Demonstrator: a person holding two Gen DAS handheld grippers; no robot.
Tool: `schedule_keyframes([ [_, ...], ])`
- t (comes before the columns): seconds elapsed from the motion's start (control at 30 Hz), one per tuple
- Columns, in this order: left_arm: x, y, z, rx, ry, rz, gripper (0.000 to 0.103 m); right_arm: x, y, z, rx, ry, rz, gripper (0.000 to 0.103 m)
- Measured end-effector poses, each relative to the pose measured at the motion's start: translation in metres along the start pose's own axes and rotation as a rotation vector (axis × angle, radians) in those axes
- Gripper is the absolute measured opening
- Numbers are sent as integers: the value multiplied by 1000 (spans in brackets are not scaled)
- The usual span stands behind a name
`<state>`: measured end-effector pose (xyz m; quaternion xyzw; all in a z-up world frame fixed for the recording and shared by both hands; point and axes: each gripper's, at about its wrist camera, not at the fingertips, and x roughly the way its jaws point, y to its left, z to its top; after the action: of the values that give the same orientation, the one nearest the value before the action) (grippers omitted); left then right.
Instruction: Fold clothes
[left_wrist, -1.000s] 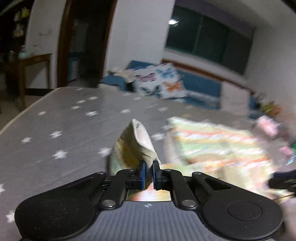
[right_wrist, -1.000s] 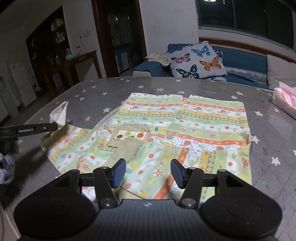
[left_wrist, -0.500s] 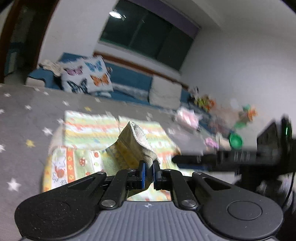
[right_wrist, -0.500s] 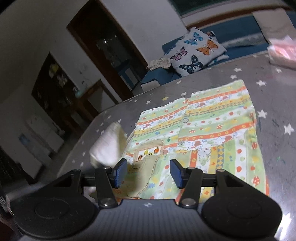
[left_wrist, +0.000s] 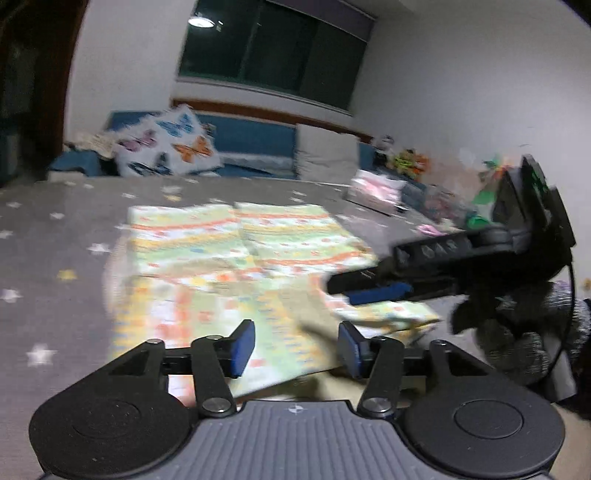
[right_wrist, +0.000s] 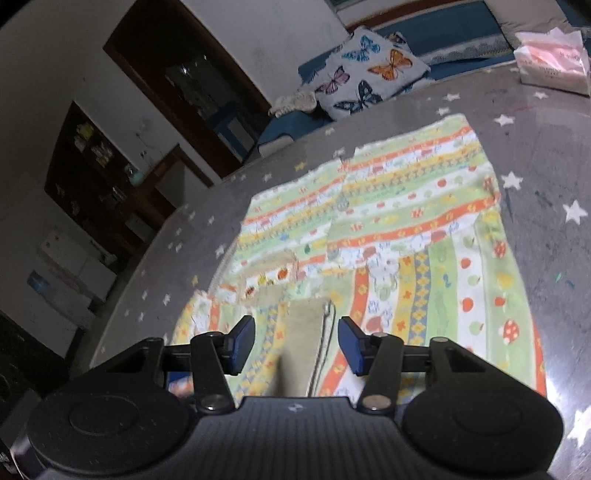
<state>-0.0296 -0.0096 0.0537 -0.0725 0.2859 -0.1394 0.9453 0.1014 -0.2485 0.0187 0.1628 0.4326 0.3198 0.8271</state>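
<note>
A child's shirt (right_wrist: 413, 236) with green, orange and yellow stripes lies flat on the grey star-print surface (right_wrist: 554, 155). Its left sleeve (right_wrist: 306, 339) is folded inward, beige inner side up. My left gripper (left_wrist: 297, 349) hovers over the shirt's (left_wrist: 236, 258) near part; its jaws are opening and hold nothing. My right gripper (right_wrist: 295, 343) hangs above the folded sleeve, which lies between its closing jaws without either pad pressing on it. In the left wrist view the right gripper (left_wrist: 351, 291) reaches in from the right over a shirt corner.
A butterfly cushion (right_wrist: 369, 74) leans on the blue sofa (left_wrist: 255, 136) behind the surface. A pink tissue pack (right_wrist: 550, 62) sits at the far right corner. Toys (left_wrist: 410, 162) crowd the right side. A dark doorway (right_wrist: 192, 74) and shelves stand at the left.
The left gripper let go of the sleeve cuff and spread its jaws after swinging right across the shirt. The right gripper rolled and came down over the folded sleeve.
</note>
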Motion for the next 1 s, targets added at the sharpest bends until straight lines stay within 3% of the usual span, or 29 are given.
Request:
schedule_keyframes([
  [0.07,-7,12,-1,-6,-11,52,56,5,2,-4,-18,17,-12,42],
  [0.27,-22,49,-7,-61,-24,165,59,20,13,-15,-92,47,-68,40],
  [0.37,-26,59,-13,-73,-23,201,66,22,23,-19,-150,40,-108,20],
  [0.47,-29,63,-19,-76,-9,213,71,20,30,-19,-169,40,-113,9],
  [0.77,-15,44,-35,41,36,246,76,-11,50,9,-215,-56,-123,8],
  [1.0,-5,38,-36,65,49,280,76,-48,66,40,-270,-158,-170,7],
])
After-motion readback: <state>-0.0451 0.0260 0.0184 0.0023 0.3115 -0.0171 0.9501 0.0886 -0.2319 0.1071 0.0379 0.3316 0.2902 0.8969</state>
